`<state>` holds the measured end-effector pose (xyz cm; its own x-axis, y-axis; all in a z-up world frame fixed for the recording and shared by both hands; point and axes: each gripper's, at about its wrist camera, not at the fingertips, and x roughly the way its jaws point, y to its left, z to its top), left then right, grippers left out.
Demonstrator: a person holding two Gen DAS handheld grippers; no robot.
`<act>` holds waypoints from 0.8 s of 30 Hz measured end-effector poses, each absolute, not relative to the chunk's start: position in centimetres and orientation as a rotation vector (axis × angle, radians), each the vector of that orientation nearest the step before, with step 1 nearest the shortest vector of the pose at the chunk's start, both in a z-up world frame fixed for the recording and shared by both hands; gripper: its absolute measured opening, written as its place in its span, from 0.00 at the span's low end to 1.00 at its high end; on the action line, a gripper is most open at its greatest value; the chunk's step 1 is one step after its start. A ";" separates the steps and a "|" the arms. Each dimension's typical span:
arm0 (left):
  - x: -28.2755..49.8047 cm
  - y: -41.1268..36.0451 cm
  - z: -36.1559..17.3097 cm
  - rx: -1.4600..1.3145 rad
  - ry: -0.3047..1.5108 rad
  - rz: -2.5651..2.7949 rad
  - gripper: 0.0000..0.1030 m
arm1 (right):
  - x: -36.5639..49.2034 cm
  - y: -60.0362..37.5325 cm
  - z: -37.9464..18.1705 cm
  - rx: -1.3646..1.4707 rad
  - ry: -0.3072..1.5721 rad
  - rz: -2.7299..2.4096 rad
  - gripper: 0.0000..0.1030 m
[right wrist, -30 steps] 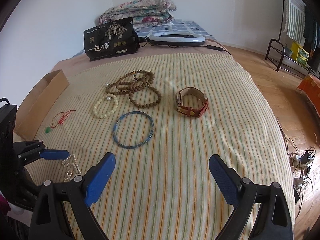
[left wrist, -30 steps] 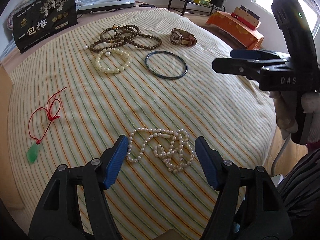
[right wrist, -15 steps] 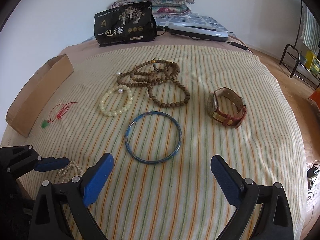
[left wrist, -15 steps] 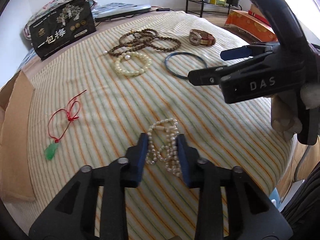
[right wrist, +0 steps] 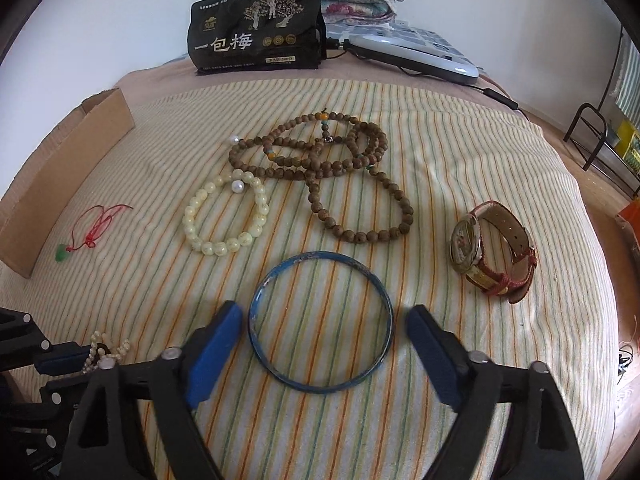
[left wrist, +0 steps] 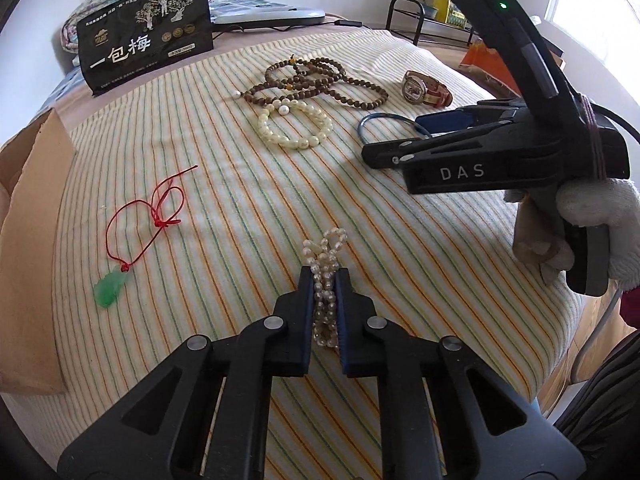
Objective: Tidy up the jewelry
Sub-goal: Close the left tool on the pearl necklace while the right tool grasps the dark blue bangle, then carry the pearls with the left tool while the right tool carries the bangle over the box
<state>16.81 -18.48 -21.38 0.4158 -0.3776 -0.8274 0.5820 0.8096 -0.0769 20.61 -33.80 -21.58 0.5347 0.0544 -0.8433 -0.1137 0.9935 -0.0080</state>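
My left gripper (left wrist: 324, 276) is shut on a white pearl necklace (left wrist: 325, 258) bunched between its blue pads on the striped cloth; it also shows in the right wrist view (right wrist: 105, 351). My right gripper (right wrist: 324, 336) is open, its pads on either side of a blue bangle (right wrist: 320, 320) that lies flat on the cloth. A cream bead bracelet (right wrist: 226, 216), a long brown bead string (right wrist: 332, 168), a wristwatch with a red strap (right wrist: 492, 256) and a green pendant on a red cord (left wrist: 140, 232) lie around.
A black printed bag (right wrist: 256, 28) stands at the far edge beside a grey flat device (right wrist: 412, 56) and folded bedding. A cardboard box (left wrist: 28, 240) stands at the left. The cloth's edge (left wrist: 560, 360) drops off at the right.
My left gripper has closed on the pearl necklace and bunched it. My right gripper has moved forward and down and its pads now straddle the blue bangle.
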 end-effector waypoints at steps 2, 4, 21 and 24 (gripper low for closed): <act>16.9 -18.2 -21.2 0.231 0.972 -0.606 0.08 | 20.6 -33.8 -21.3 -0.057 1.003 0.104 0.71; 16.9 -17.8 -21.1 0.223 0.974 -0.599 0.08 | 20.6 -34.0 -21.3 -0.047 1.009 0.108 0.71; 16.6 -12.1 -15.9 0.129 0.911 -0.521 0.06 | 17.8 -32.7 -15.8 -0.027 0.935 0.117 0.71; 16.2 -11.1 -14.6 0.115 0.888 -0.509 0.06 | 17.2 -31.9 -13.9 -0.036 0.912 0.131 0.71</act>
